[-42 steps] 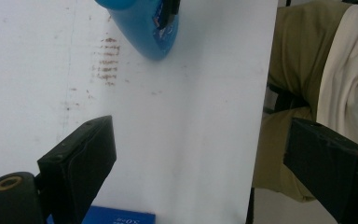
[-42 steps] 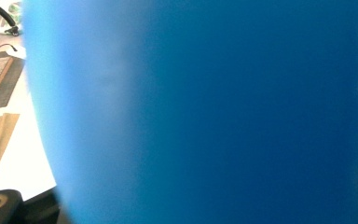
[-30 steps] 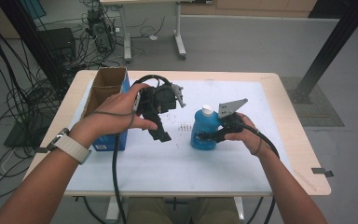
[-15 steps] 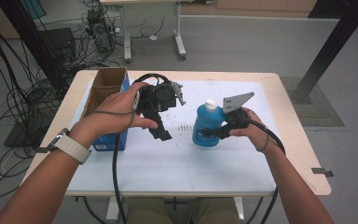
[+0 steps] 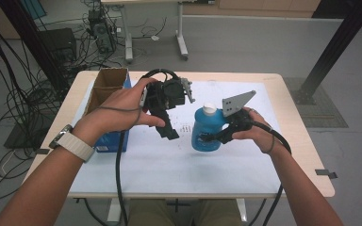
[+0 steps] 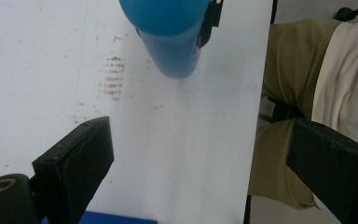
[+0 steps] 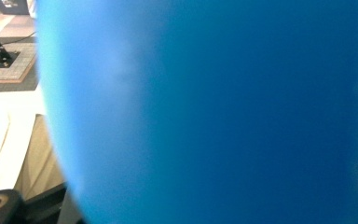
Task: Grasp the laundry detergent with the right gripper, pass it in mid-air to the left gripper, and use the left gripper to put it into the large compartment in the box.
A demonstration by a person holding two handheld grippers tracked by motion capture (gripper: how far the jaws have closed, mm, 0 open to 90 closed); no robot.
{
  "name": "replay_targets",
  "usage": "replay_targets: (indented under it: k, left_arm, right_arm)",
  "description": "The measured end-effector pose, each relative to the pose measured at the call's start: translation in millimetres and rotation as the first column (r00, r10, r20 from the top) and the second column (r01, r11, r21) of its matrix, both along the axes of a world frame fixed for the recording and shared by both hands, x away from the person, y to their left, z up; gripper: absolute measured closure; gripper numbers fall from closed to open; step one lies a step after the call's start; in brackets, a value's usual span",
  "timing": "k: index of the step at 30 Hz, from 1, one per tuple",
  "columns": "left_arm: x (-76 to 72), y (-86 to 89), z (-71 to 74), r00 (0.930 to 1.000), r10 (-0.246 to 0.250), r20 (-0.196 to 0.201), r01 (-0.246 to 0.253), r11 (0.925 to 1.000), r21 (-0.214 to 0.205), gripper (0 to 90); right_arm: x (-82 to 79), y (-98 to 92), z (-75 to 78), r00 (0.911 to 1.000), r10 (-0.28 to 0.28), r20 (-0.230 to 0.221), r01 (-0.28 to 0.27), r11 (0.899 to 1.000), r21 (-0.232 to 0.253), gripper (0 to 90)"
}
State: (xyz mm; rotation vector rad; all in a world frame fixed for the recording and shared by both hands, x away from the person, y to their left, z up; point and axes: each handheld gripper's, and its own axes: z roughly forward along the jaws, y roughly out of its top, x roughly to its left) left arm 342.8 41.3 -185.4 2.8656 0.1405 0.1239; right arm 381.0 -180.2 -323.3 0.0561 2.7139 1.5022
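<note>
Change since the earlier pictures: the right tongs (image 5: pixel 217 138) and the blue bottle (image 5: pixel 207 132) they grip have risen off the worktop (image 5: pixel 283 155); the left tongs (image 5: pixel 167 129) have kept their place, and their jaws have just been opening, with nothing between them.

Item, blue bottle: plastic, white cap (image 5: pixel 209 108) on top, held roughly upright. Clamped low on its body by the right tongs, which approach from the side of the person's right hand (image 5: pixel 252 132). In the left gripper view the bottle (image 6: pixel 170 35) hangs ahead of and above the jaws, its base clear of the white sheet (image 6: pixel 177 140). In the right gripper view its blue wall (image 7: pixel 214 112) presses right up against the camera, blurred.

Item, right tongs: closed tight on the bottle; grey three-cornered plate (image 5: pixel 237 102) on top, cable (image 5: pixel 278 141) trailing back over the wrist.

Item, left tongs: jaws spread wide and empty, pointing down toward the sheet, just beside the bottle on its left in the high view. Held by the left hand (image 5: pixel 122 110), which wears a watch with a white strap (image 5: pixel 70 143).

Item, cardboard box (image 5: pixel 104 87): open-topped, blue lower side, behind and outboard of the left hand, well apart from the right tongs.

Item, faint brown marks (image 6: pixel 112 79): on the sheet, ahead of the left tongs, beside the bottle.
</note>
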Motion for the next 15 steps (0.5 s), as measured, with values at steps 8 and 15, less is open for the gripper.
replay_targets:
  k: [8,15]
  left_arm:
    - [1.8,-3.8,0.7,1.0000,-0.004,-0.008,0.004,1.0000,-0.006,7.1]
    - [3.7,-8.4,1.0,0.9997,-0.018,-0.017,0.018,0.9998,0.007,7.0]
  right_arm:
    - [-5.0,9.7,2.3,0.9993,0.038,-0.006,-0.038,0.999,-0.011,43.5]
    - [-5.9,17.3,0.7,0.9982,0.059,-0.010,-0.059,0.998,-0.024,43.5]
